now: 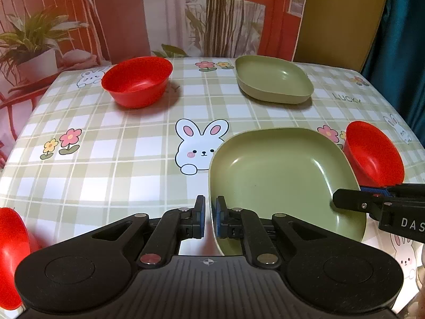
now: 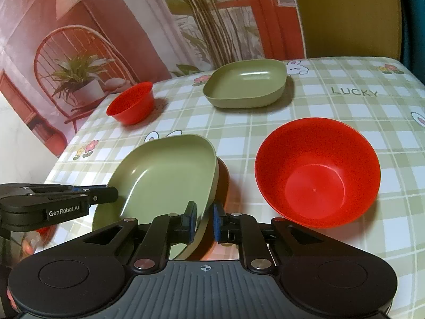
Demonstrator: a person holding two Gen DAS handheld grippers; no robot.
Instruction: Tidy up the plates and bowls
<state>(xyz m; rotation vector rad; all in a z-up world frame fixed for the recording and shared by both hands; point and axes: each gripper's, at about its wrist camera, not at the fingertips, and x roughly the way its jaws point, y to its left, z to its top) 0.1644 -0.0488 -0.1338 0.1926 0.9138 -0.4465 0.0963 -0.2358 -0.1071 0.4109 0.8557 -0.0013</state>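
A square green plate (image 1: 281, 175) lies near the table's front. My left gripper (image 1: 209, 218) is shut on its left rim, one pad on each side of the wall. My right gripper (image 2: 204, 222) is shut on the same green plate (image 2: 164, 175) at its right rim, which stands tilted a little off the cloth over a dark shadow. Each gripper shows in the other's view: the right gripper (image 1: 342, 199) at the right, the left gripper (image 2: 111, 194) at the left. A second green plate (image 1: 273, 79) sits at the back right. Red bowls stand at the back left (image 1: 138, 79) and just right of the held plate (image 2: 316, 172).
Another red bowl (image 1: 10, 260) sits at the near left edge of the table. The checked tablecloth (image 1: 106, 159) with rabbits and flowers covers the whole table. A printed backdrop (image 1: 186, 13) hangs right behind the far edge, and a dark curtain (image 1: 398, 40) hangs at the right.
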